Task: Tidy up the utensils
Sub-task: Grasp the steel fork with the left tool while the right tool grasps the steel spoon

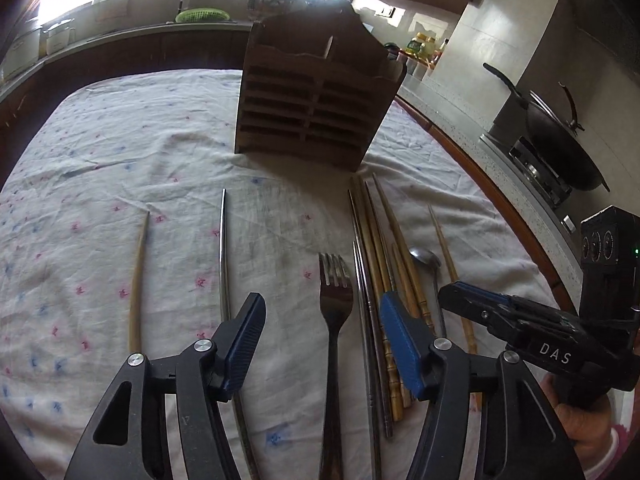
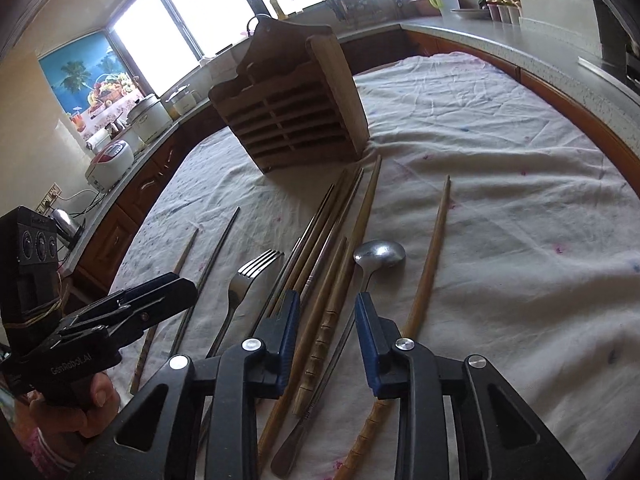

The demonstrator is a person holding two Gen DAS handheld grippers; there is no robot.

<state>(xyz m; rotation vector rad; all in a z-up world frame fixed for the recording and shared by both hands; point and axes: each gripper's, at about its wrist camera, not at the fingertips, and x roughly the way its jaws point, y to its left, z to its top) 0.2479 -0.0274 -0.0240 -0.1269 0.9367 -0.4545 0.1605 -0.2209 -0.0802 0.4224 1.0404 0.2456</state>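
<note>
Both grippers hover open over the utensils, holding nothing.

Left gripper (image 1: 322, 342) spread wide above the fork (image 1: 335, 320); right gripper (image 2: 327, 334) parted above chopsticks (image 2: 320, 264) and spoon (image 2: 378, 256); wooden holder (image 1: 316, 100) stands farther on the cloth (image 1: 120, 160).

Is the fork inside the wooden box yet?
No, the fork lies flat on the cloth, in front of the wooden box.
</note>
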